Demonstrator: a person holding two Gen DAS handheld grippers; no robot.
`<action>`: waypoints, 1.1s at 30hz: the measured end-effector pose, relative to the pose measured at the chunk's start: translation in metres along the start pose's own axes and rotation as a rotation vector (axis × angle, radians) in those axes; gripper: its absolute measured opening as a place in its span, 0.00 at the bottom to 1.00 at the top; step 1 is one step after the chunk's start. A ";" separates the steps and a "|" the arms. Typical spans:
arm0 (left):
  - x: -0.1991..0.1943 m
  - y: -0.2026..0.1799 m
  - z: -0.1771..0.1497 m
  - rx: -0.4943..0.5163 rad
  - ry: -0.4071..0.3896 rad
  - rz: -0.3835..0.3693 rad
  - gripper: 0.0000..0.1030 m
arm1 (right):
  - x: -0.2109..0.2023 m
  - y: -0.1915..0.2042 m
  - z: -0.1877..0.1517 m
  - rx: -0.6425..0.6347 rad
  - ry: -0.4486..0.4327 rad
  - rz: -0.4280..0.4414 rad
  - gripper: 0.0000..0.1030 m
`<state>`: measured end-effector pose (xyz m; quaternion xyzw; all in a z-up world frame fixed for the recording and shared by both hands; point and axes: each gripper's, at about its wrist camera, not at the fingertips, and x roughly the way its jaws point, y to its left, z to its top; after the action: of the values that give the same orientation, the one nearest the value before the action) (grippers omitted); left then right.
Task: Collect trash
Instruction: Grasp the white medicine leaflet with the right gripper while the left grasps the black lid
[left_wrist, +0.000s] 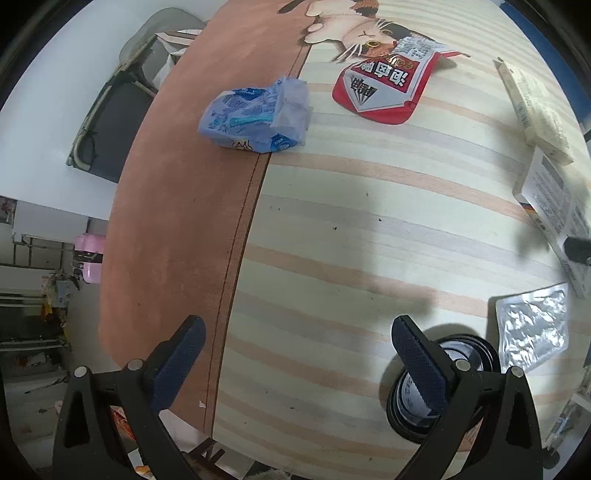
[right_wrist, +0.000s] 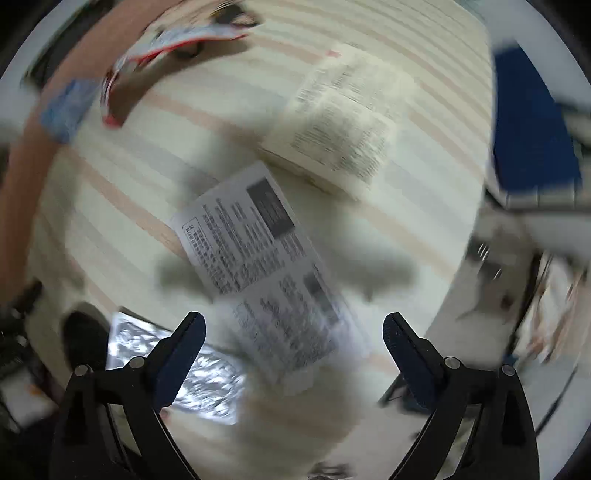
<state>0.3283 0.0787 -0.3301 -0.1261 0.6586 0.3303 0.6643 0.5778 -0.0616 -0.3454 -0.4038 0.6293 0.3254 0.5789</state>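
Observation:
My left gripper hangs open over a striped tablecloth, nothing between its fingers. Beyond it lie a crumpled blue plastic wrapper and a red snack pouch. A silver foil packet lies at the lower right beside a black round lid, partly hidden by the right finger. In the blurred right wrist view, my right gripper is open above a white printed box; its pads touch nothing. The foil packet sits behind its left finger.
A cream printed box lies past the white one, also seen as the cream box at the right edge. A brown band borders the cloth on the left. A chair stands beyond the table edge. A blue object sits at the right.

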 end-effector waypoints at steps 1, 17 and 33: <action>0.001 -0.002 0.001 0.000 -0.003 0.005 1.00 | 0.008 0.002 0.005 -0.026 0.023 -0.010 0.95; -0.018 -0.022 -0.040 0.152 0.078 -0.307 1.00 | -0.005 -0.089 -0.098 0.463 -0.068 0.121 0.83; 0.016 -0.092 -0.057 0.294 0.136 -0.289 0.88 | 0.071 -0.023 -0.207 0.737 0.021 0.170 0.81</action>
<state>0.3374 -0.0199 -0.3756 -0.1430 0.7181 0.1229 0.6699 0.5013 -0.2627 -0.3900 -0.1182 0.7413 0.1196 0.6497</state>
